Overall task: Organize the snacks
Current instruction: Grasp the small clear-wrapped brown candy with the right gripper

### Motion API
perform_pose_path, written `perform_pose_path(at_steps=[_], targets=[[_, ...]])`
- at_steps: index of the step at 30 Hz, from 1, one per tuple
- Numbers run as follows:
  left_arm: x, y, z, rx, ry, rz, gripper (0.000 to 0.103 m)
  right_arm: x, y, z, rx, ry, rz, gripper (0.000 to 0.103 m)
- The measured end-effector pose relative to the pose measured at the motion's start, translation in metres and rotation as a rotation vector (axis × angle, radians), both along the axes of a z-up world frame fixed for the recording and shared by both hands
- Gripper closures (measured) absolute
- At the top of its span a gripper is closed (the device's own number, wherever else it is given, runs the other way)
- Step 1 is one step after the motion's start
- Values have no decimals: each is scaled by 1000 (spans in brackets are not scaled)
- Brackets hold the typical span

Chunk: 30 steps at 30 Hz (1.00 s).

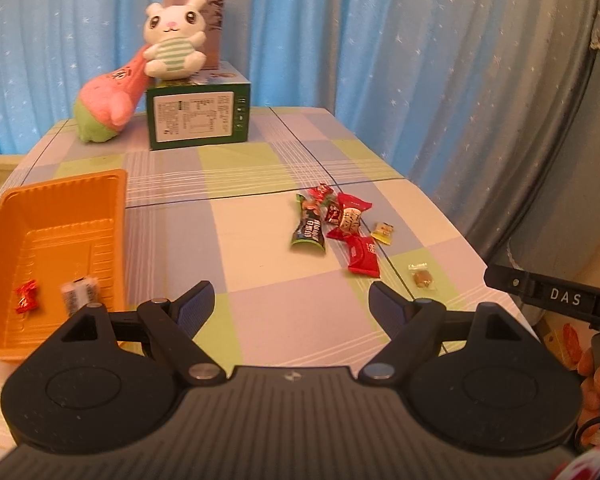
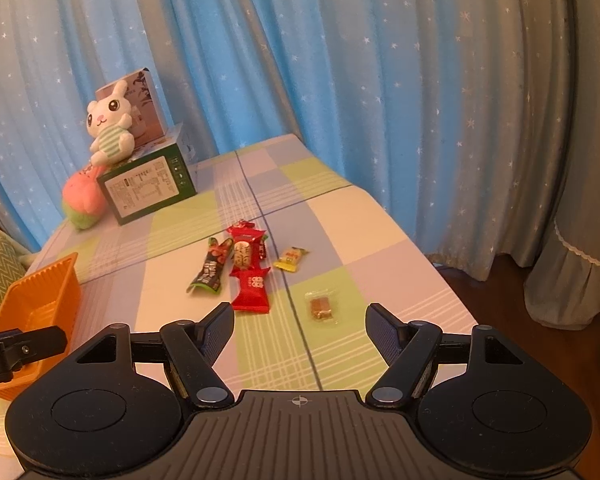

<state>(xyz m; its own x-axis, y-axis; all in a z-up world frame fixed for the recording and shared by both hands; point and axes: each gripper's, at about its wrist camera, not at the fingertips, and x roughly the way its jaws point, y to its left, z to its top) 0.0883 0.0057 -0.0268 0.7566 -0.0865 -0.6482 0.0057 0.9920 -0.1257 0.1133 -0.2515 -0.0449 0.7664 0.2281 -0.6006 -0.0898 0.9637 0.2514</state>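
Red candy (image 1: 27, 297) only left-view

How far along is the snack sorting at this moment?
Early. Done: two wrapped snacks, a red candy and a white one, lie in the orange tray. In hand: nothing; the left gripper and right gripper are both open and empty. Left: the snack cluster on the table, plus a yellow packet and a clear-wrapped brown candy.

Warm, dim indoor light with soft shadows; fisheye bending and dark vignetted corners; slightly soft focus throughout.
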Motion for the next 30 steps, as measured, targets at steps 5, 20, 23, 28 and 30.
perform_pose_path(at_steps=[5,20,23,28,30], targets=[[19,-10,-7,-2,14,-14,20,17,-3,-14,-18,6,-2,30],[77,-17,-39,0,60,-16,20,80,12,-64,-92,26,84,42],[86,-16,-44,-1,60,-14,20,93,16,-79,-112,53,96,48],[99,-16,-54,-19,67,-13,20,106,17,-94,-116,81,101,59],[104,-17,-58,-27,72,-16,20,110,17,-97,-118,88,101,61]])
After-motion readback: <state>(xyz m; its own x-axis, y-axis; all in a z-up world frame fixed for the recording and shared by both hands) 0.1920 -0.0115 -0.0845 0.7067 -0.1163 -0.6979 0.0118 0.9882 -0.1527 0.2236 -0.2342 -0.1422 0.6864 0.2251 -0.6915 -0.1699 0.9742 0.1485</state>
